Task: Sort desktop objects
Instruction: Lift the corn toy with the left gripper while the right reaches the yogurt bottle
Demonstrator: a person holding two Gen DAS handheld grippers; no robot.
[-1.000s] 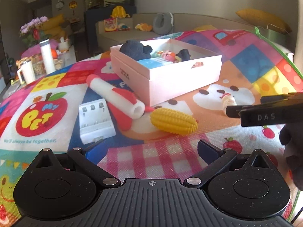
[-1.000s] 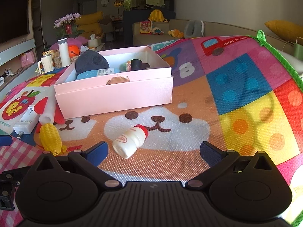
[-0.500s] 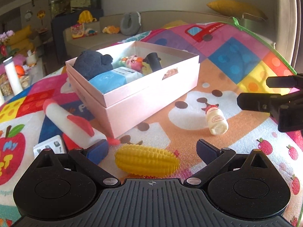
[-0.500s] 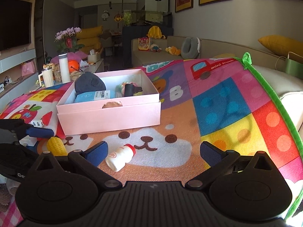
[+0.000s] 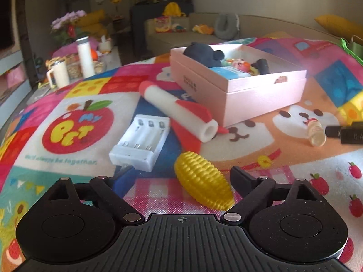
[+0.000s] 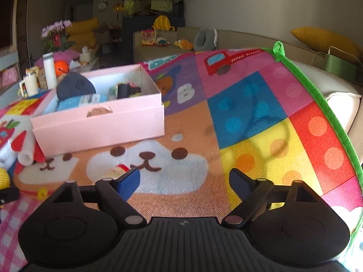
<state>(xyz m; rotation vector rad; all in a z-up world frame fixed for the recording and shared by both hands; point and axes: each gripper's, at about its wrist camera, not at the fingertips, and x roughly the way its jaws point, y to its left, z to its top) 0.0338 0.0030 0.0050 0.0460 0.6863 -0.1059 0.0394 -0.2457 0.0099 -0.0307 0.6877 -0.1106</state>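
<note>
- The box (image 5: 254, 95) sits on the mat (image 5: 74, 104) at upper centre of the left wrist view, holding a plush toy (image 5: 204, 53) at its far left end and a carton (image 5: 229, 71) in front of that.
- The foam rocket (image 5: 179, 113) lies left of the box, one end just beside its near corner.
- The battery holder (image 5: 141, 142) lies left of the rocket, close to it.
- The toy corn (image 5: 203, 182) lies at lower centre, between the left gripper's fingers (image 5: 240, 176).
- The small bottle (image 5: 315, 130) lies at the right edge, in front of the box.
</note>
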